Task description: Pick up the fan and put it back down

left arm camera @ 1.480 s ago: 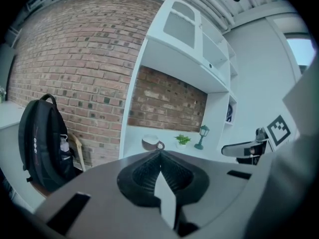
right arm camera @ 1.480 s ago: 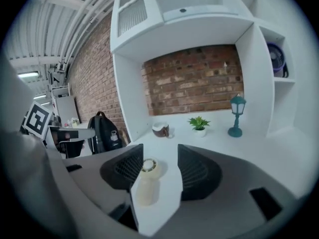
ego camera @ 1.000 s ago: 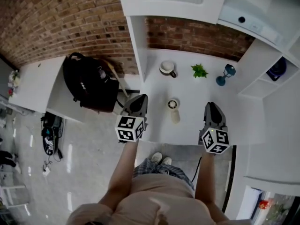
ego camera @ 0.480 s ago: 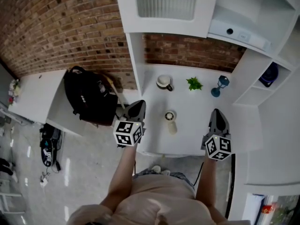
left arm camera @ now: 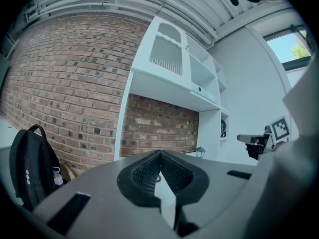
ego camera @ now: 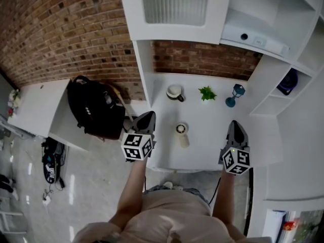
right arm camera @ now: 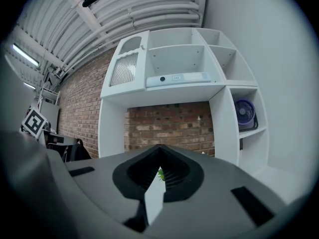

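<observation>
Two grippers are entered from the head view: the left gripper (ego camera: 148,116) and the right gripper (ego camera: 235,125), both held over the near edge of the surface (ego camera: 207,146), jaws pressed together, nothing carried. One small white fan (ego camera: 181,134) is laid flat on the surface between them, touched by neither and nearer the left gripper, ahead of and to the right of its jaws. Its long axis is run roughly toward the person, round head away, handle near. A cup (ego camera: 175,91), a plant (ego camera: 206,92) and a blue lantern (ego camera: 234,95) are ranged along the back. A purple fan (ego camera: 289,80) is kept on a side shelf.

Left gripper view: jaws are closed tip to tip and empty; the small white fan is not shown.

Right gripper view: jaws are likewise closed on nothing; the plant is glimpsed just beyond them.

The left hand is judged the better placed for a pick-up across the handle.
</observation>
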The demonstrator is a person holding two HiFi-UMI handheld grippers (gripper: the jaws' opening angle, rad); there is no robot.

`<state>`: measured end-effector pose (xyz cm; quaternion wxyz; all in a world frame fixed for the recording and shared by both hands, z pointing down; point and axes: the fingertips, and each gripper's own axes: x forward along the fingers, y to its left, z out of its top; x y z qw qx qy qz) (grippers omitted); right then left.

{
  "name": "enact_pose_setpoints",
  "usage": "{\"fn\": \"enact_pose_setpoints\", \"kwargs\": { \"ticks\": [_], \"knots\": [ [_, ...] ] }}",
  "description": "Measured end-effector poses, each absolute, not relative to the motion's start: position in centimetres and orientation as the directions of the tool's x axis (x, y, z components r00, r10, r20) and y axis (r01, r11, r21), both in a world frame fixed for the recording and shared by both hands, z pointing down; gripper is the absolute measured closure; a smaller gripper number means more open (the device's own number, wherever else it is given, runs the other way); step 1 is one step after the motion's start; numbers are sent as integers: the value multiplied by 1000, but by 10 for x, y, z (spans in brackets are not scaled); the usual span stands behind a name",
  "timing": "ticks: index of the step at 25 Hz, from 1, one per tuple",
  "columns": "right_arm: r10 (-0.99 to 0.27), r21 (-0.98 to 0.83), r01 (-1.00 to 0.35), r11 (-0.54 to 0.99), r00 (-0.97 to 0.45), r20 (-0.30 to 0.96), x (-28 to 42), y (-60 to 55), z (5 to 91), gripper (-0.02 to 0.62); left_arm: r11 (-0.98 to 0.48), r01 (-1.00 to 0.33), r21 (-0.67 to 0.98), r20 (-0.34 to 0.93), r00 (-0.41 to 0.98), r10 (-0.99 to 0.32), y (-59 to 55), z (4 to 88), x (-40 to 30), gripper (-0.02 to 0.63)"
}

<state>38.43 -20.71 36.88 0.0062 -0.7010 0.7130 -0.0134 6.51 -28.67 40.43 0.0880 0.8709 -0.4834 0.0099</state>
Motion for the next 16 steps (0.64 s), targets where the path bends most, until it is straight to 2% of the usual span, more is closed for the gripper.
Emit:
{"fn": "enact_pose_setpoints", "kwargs": {
  "ticks": [16],
  "knots": [
    [-999, -44, -999, -13, 10, 50, 393, -205, 379, 580, -515, -841, 164, 106, 534, -839, -284, 405, 65, 578]
  ]
}}
